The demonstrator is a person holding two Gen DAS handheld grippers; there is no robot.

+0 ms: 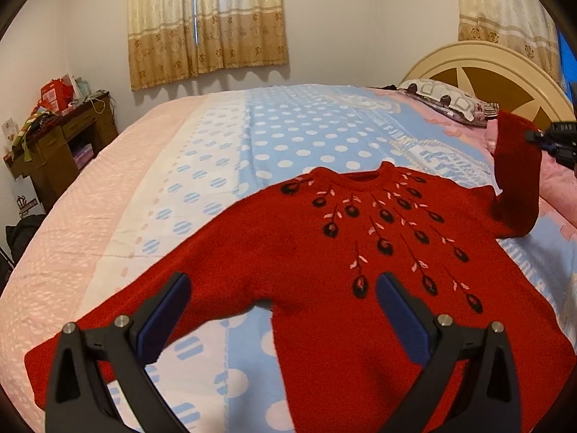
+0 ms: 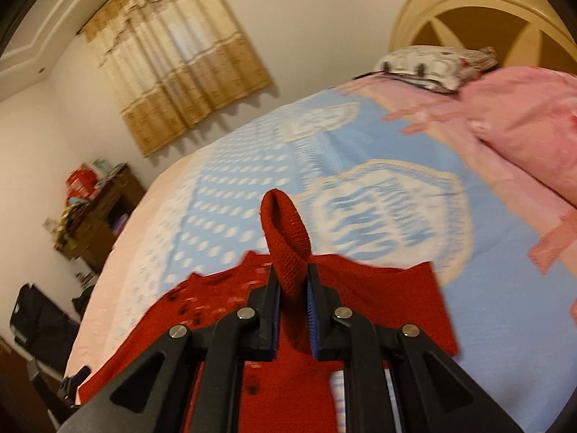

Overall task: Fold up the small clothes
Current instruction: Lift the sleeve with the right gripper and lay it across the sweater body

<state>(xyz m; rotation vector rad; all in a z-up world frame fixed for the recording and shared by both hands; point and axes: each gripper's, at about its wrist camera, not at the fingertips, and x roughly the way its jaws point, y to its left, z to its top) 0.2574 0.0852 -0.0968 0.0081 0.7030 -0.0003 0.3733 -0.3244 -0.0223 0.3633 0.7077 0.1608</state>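
Observation:
A red knitted sweater (image 1: 324, 252) with dark flower embroidery lies face up on the bed, neck toward the far side. My left gripper (image 1: 283, 283) hovers open above its left sleeve and chest, nothing between the blue pads. My right gripper (image 2: 292, 278) is shut on the cuff end of the right sleeve (image 2: 288, 231), which sticks up past the fingertips. In the left wrist view that sleeve (image 1: 515, 176) is lifted off the bed at the right, with the right gripper (image 1: 533, 137) at its top. The sweater body (image 2: 223, 288) lies below the right gripper.
The bed carries a blue dotted blanket (image 1: 299, 133) and pink sheet (image 1: 72, 238). A pillow (image 1: 443, 99) and cream headboard (image 1: 497, 72) are at the far right, a pink quilt (image 2: 523, 126) beside them. A cluttered wooden desk (image 1: 61, 137) stands at the left wall under curtains (image 1: 205, 25).

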